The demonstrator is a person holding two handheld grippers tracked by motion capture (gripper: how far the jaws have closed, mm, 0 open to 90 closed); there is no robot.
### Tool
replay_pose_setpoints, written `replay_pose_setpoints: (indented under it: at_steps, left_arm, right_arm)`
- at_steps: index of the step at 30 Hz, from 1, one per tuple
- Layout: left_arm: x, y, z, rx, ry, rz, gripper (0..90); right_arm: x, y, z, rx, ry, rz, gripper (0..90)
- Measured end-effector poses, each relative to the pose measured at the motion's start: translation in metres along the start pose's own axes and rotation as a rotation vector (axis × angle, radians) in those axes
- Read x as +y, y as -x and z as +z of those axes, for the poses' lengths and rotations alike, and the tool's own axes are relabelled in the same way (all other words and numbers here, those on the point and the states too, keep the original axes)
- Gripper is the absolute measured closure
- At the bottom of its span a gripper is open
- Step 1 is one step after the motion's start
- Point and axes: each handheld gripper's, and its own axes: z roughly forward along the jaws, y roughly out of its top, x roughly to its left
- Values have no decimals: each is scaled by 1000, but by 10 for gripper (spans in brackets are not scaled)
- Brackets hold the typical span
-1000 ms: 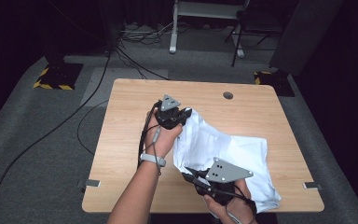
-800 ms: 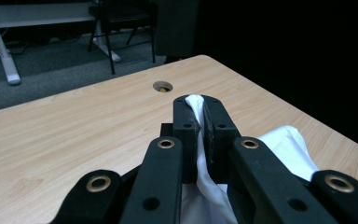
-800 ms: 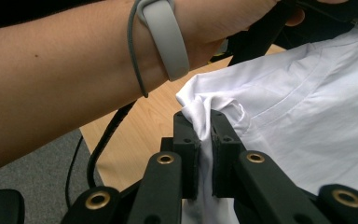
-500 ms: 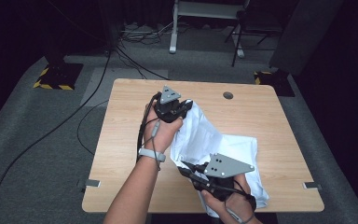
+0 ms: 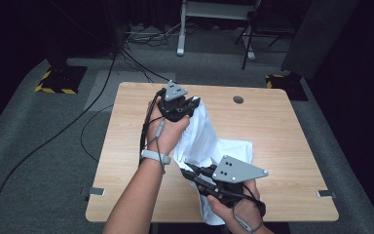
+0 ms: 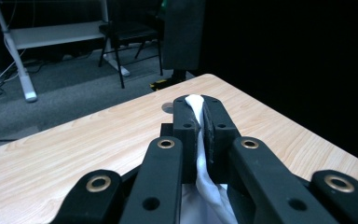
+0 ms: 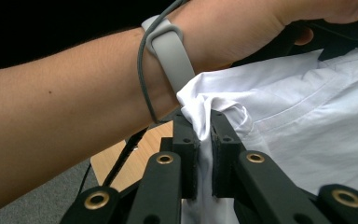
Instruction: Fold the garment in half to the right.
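Observation:
A white cloth garment (image 5: 202,139) is lifted off the wooden table (image 5: 272,131), stretched between both grippers. My left gripper (image 5: 195,103) holds its far end above the table's middle; in the left gripper view the jaws (image 6: 199,121) are shut on a thin fold of white cloth (image 6: 200,154). My right gripper (image 5: 189,171) grips the near end by the table's front; its jaws (image 7: 201,135) pinch a bunched corner of the cloth (image 7: 303,126). The lower part of the cloth still drapes on the table.
A round cable hole (image 5: 238,100) sits at the table's far right. The left forearm with a grey wristband (image 7: 170,46) crosses just behind the right gripper. Cables (image 5: 126,58), a chair and a white desk frame (image 5: 214,14) stand on the floor beyond.
Both grippers have risen, lifting the white cloth higher off the table; more of it now hangs in the air between them.

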Motion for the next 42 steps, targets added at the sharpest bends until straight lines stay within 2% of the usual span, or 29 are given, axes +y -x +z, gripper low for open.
replay_pose_setpoints:
  at_steps: [7, 14, 18, 21, 24, 31, 42]
  left_arm:
    - [1, 12, 14, -18, 18, -8, 853]
    - [9, 33, 31, -45, 25, 0, 851]
    - [10, 46, 46, -66, 33, -13, 849]
    - [7, 55, 59, -75, 35, -26, 850]
    - [4, 64, 70, -82, 30, -17, 850]
    - [-5, 80, 97, -115, 13, -27, 850]
    - [-26, 96, 135, -137, -42, -21, 854]
  right_arm:
    - [-3, 7, -16, -19, 18, 5, 827]
    - [-7, 18, -46, -45, 47, 23, 826]
    - [-11, 25, -65, -71, 58, 29, 825]
    - [-17, 31, -76, -91, 60, 40, 825]
    - [-23, 37, -85, -103, 56, 50, 825]
    - [-36, 49, -103, -134, 39, 66, 824]
    - [-69, 67, -123, -171, 5, 123, 824]
